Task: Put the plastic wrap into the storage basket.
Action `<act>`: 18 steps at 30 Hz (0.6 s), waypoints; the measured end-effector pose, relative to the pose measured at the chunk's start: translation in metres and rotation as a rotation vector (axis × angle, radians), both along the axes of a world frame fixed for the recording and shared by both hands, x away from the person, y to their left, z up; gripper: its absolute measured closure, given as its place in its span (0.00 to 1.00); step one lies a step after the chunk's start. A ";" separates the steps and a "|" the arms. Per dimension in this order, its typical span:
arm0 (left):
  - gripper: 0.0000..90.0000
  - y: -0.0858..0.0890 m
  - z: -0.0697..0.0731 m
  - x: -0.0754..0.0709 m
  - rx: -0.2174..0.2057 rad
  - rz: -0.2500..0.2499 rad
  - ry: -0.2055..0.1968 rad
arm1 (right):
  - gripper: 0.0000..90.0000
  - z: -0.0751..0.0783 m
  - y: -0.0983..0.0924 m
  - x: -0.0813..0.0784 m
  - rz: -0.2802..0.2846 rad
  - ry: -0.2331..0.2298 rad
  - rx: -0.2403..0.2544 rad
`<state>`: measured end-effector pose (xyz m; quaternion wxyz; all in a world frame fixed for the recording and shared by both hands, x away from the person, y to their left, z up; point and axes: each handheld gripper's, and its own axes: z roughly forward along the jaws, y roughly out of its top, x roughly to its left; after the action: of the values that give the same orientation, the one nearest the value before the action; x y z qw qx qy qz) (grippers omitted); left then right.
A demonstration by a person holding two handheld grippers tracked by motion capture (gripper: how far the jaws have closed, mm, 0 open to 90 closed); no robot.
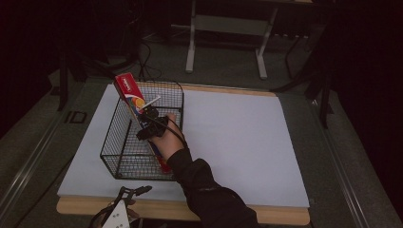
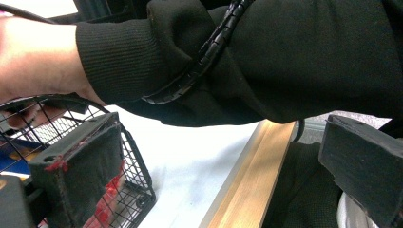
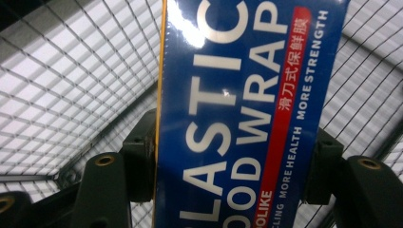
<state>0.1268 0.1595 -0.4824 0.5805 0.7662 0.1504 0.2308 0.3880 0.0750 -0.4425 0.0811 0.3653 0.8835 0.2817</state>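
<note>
A long plastic wrap box (image 1: 129,91), red on top with blue faces, leans tilted in a black wire basket (image 1: 113,137); its upper end sticks out above the far rim. My right gripper (image 1: 151,124) is shut on the box about halfway along it, inside the basket. In the right gripper view the blue box (image 3: 237,95) sits between both pads (image 3: 140,156), with the basket mesh (image 3: 71,95) behind. My left gripper (image 1: 135,191) rests low at the table's front edge, open and holding nothing (image 2: 211,137).
The basket stands on the left part of a white mat (image 1: 237,137) laid over a wooden table edge (image 2: 256,175). A black sleeve (image 2: 285,57) with a cable crosses just above the left gripper. Table legs (image 1: 191,42) stand behind the far edge.
</note>
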 end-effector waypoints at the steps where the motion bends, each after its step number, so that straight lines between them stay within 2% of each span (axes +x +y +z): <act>1: 0.01 0.000 0.000 0.000 0.000 0.000 0.000 | 0.42 0.000 0.000 0.000 0.000 0.000 0.000; 8: 0.01 -0.001 -0.001 0.001 0.004 -0.002 0.006 | 0.40 -0.002 -0.002 0.003 -0.005 0.002 -0.007; 18: 0.01 -0.001 -0.001 0.000 0.007 -0.005 0.008 | 0.39 -0.006 -0.005 0.012 -0.045 0.004 -0.026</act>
<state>0.1273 0.1582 -0.4831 0.5778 0.7695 0.1499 0.2270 0.4000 0.0705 -0.4489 0.0904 0.3846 0.8787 0.2678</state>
